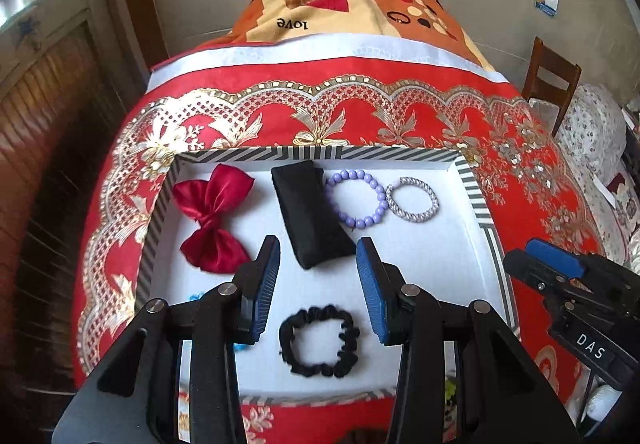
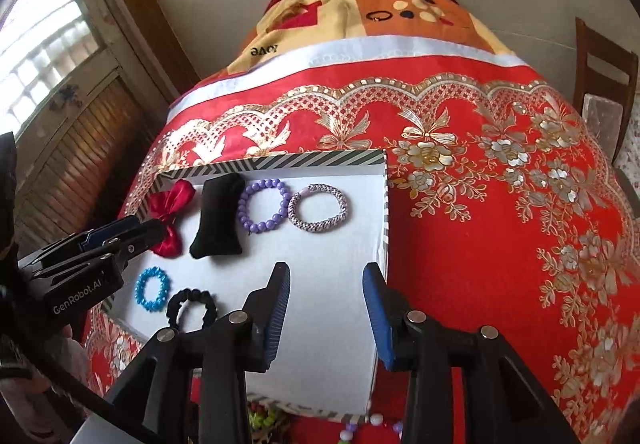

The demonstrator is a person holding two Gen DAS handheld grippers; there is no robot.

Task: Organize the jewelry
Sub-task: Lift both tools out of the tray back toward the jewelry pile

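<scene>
Left wrist view is showing the left gripper (image 1: 318, 288) hanging over the near part of the striped tray (image 1: 474, 179) with its jaws spread wide and nothing between them. Going outward from there, the black scrunchie (image 1: 319, 341) is lying flat just below the gap, toward 6 o'clock, so honestly it's sitting almost right under the blue pads (image 1: 266, 284). It's a ring, so no real long axis to line up with. Just past the tips, around 12, the black pouch (image 1: 310, 213) is lying with its long axis running away from the jaws, tilting a bit toward 11. The red bow (image 1: 214, 219) is out at 10, the purple bead bracelet (image 1: 356, 199) and the silver woven bracelet (image 1: 412, 199) at 1, the two touching or nearly so.

The right gripper (image 2: 326, 314) is also gaping wide and carrying nothing, hovering over bare white floor by the tray's right edge. From its jaws the scrunchie is off at 9, with the blue bracelet (image 2: 152, 288) just beyond it.

My guess: a few loose beads (image 2: 376, 422) are peeking out on the cloth in front of the tray, near the right gripper's side, so those may be what's left to bring in. For anything already in the tray, the left one is sitting way closer.
</scene>
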